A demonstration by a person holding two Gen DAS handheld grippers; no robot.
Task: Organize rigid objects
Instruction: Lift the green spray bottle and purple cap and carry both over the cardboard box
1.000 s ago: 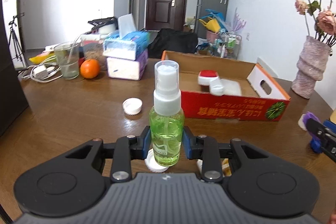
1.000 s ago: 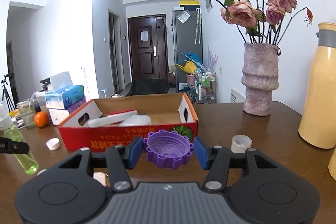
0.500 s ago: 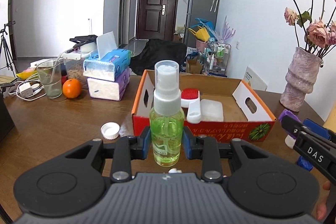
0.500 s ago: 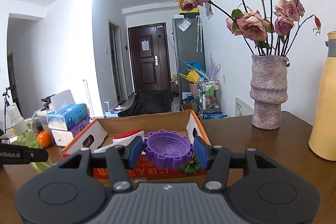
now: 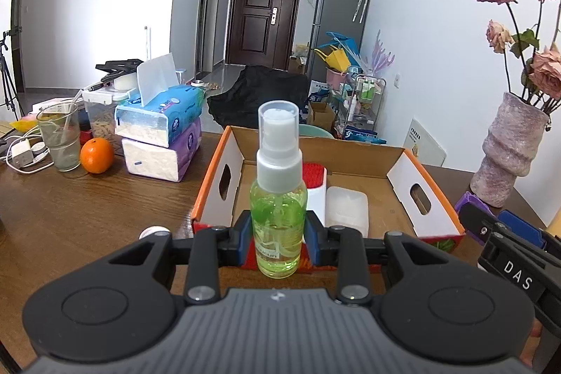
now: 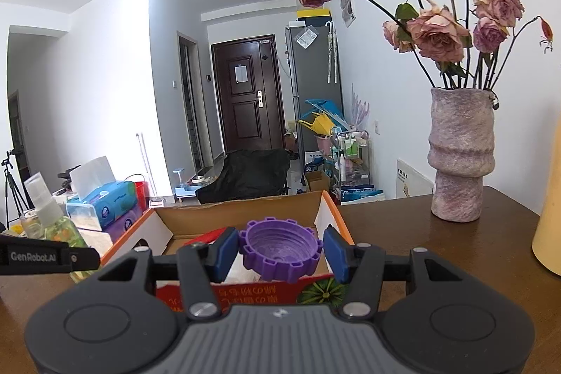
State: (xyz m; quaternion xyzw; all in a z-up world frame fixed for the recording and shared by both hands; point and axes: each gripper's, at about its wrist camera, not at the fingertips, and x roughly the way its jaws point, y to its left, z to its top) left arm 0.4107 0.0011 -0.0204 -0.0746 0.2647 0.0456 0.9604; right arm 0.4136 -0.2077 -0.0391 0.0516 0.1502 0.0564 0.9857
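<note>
My left gripper [image 5: 278, 235] is shut on a green spray bottle [image 5: 278, 198] with a clear cap, held upright above the near edge of the orange cardboard box [image 5: 433, 195]. The box holds a red-topped white item [image 5: 314, 177] and a white lidded case [image 5: 346, 211]. My right gripper [image 6: 280, 251] is shut on a purple ribbed cap [image 6: 280, 249], held open side up above the box's front wall [image 6: 245, 293]. The bottle also shows at the left of the right wrist view [image 6: 58, 223]. The right gripper shows at the right edge of the left wrist view [image 5: 505, 251].
Stacked tissue packs [image 5: 161, 132], an orange [image 5: 96, 155], a glass [image 5: 59, 139] and cables sit left of the box. A white cap [image 5: 154, 231] lies on the wooden table [image 5: 87, 209]. A vase of dried roses [image 6: 459, 156] and a yellow flask [image 6: 548, 216] stand at the right.
Both grippers have risen and moved toward the box with their objects still held. The bottle and the purple cap now hang over the box's front edge.
</note>
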